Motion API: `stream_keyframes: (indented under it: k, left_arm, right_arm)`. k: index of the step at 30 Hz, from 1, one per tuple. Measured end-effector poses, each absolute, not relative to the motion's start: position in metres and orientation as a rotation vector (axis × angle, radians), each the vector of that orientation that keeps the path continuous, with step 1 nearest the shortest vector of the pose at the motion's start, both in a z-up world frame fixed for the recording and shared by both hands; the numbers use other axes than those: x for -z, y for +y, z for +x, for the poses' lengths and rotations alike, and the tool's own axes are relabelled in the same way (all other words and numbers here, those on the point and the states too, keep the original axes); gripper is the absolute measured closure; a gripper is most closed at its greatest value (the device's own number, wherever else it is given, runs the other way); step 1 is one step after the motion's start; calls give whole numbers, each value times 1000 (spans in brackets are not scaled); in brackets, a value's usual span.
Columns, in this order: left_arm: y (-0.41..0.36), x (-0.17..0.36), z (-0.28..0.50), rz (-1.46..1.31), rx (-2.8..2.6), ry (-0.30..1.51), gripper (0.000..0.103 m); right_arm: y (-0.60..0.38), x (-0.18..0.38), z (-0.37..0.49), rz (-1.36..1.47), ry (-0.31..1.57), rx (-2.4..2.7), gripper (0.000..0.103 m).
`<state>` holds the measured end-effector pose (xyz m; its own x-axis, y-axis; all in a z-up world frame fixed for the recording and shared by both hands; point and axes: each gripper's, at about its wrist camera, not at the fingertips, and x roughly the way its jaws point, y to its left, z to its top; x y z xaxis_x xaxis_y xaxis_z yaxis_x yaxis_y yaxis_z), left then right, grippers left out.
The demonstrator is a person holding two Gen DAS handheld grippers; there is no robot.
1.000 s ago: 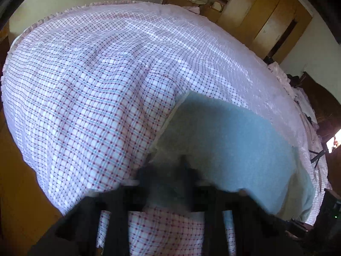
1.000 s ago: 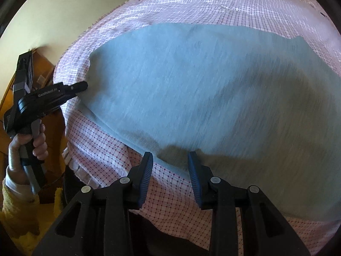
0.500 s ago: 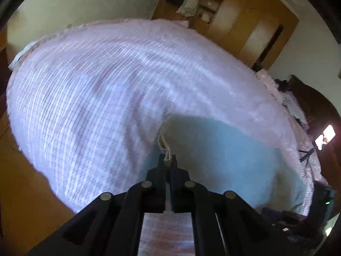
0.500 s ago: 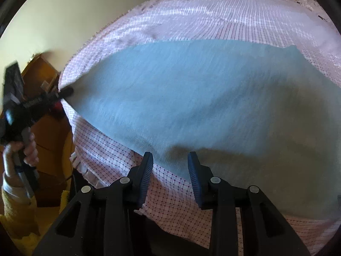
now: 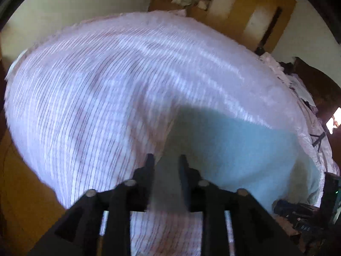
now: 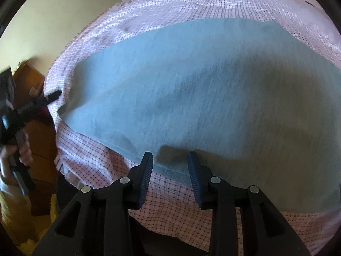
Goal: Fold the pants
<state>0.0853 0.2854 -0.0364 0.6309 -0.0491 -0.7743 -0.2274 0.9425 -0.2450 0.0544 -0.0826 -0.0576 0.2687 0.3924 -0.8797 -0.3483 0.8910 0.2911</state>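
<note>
Two claws, and neither has hold of anything. My left claw [image 5: 164, 164] is opening at this moment; its view is smeared with motion, but the corner of the pants [image 5: 238, 147] appears to sit in the gap or just below it, with no pad pressing on the cloth. In the right wrist view that same claw shows at the far left, its tip just beside the pants' left corner, apart from the fabric as far as I can make out. My right claw [image 6: 170, 166] stands part open above the near edge of the pants [image 6: 202, 89], nothing between its fingers [image 6: 147, 168], only its own shadow on the cloth under it.

Outward from there, the blue-grey pants lie spread flat on the bed [image 6: 102, 162], over a red-and-white checked bedcover, close to the near edge and running wide from left to right. The surface looks smooth, with no bunching I can see. Whether this broad panel is already one leg laid over the other I cannot tell from here; no seam, waistband or cuff is plain to me.

My judgement: the laying out and smoothing is done, perhaps a first fold too. What is left is at least one fold along the length to bring the pants down to a compact stack, and for that both claws must first take fresh grips on an edge.
</note>
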Motion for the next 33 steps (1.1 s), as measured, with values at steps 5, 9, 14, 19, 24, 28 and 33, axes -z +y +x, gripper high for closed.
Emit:
stream_keyframes:
  k: [5,9,14,19,24,28,33]
  left_arm:
    - [274,34,120,-336,-15,866,65]
    - [272,48,148,-344,22,894,65]
    - [271,53,157,-345,9,880,64]
    - [264,56,154,-275,-24,855,55]
    - [262,62,153,-292,-2,842,53]
    - [261,55,149,-309,43,797,94]
    - [259,41,142,-246,2,739,94]
  right_arm:
    - [-80,64,57,23,1208,-492,76]
    - [-81,66,56,39,1216,-498,76]
    - [-79,68,57,43,1223,-503,76]
    - [-78,70,56,54,1220,-511,75]
    - [-80,70,57,58,1216,-521,71]
    - [-80,70,55,41,1209,-526,68]
    - [-77,68,52,41,1199,-532,63]
